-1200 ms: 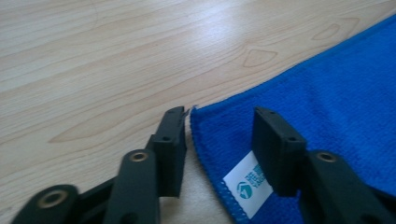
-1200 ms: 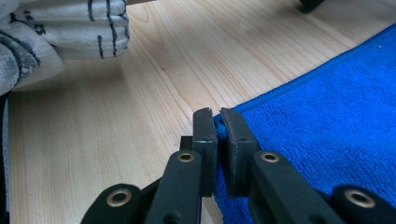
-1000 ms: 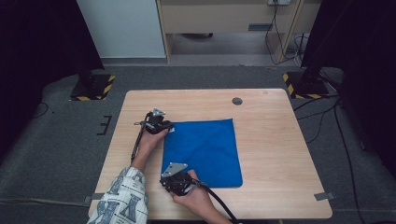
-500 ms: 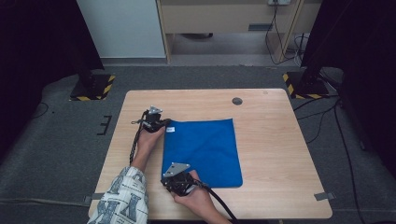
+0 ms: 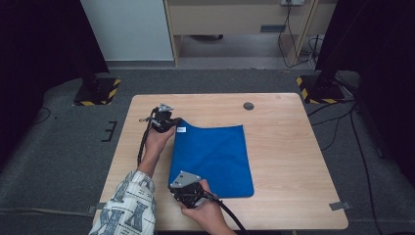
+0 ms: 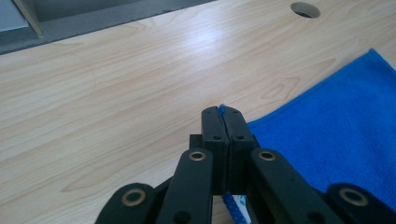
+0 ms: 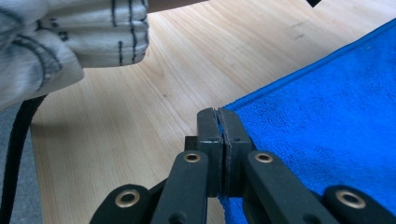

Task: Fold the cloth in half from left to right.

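One blue cloth (image 5: 213, 159); two tongs (image 5: 177, 128) (image 5: 172, 188); one table (image 5: 288, 147)

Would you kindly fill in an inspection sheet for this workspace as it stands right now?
Surface: wooden table, with a round grommet hole near the far edge.
Job's things: blue cloth lying flat, white tag at its far left corner.
Clutter: nothing seen.
Grippers: left gripper shut on the cloth's far left corner; right gripper shut on its near left corner.
Cables: one black cable trails from each gripper; more on the floor at right.
Surroundings: grey carpet, black stands with hazard-striped bases, a cabinet behind.
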{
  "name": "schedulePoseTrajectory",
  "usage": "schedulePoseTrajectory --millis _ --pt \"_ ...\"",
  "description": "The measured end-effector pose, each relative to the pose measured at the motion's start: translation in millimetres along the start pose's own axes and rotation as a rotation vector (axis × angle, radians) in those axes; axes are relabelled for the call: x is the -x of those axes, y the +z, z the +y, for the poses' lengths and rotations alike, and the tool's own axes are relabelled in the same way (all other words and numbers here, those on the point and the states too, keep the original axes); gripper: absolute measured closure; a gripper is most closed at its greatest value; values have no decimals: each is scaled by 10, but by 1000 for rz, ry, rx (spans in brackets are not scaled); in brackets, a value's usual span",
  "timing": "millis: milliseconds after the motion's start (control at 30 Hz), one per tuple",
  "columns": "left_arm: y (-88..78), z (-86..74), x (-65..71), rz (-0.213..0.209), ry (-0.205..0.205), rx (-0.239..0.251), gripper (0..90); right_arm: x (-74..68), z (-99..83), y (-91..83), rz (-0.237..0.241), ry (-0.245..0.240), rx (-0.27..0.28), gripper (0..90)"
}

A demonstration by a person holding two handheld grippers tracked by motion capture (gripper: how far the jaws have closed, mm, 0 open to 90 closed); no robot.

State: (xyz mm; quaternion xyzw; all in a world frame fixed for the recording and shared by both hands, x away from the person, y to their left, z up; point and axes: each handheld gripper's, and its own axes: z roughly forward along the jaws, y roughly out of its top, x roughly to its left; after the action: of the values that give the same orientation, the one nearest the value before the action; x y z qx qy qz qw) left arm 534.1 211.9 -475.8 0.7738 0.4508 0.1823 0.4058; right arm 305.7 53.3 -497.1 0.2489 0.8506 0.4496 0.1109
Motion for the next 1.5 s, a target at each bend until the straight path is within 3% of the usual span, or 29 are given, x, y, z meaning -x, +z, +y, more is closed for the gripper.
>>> schedulePoseTrajectory --millis 433,767,933,1233,1267,1300,1333,1500 --pt "-163 6 -147 16 -6 7 894 -138 169 -43 -13 -28 46 891" --pt "-409 -9 -330 30 20 -13 894 -310 302 91 -4 -19 77 891" --pt "-475 6 -388 30 -11 2 894 -325 380 112 22 8 99 890" --pt "-247 108 -122 6 -10 0 893 -126 211 -115 -12 11 86 890" --pt "-153 149 -15 -1 -9 -2 893 -95 167 -168 -16 16 82 890" --pt "-153 149 -15 -1 -9 -2 893 -95 167 -168 -16 16 82 890" --pt "-67 177 77 -5 -1 -1 892 -42 97 -259 -30 17 77 889" --pt "133 225 276 -26 8 -27 892 119 -55 -442 -56 31 72 890"
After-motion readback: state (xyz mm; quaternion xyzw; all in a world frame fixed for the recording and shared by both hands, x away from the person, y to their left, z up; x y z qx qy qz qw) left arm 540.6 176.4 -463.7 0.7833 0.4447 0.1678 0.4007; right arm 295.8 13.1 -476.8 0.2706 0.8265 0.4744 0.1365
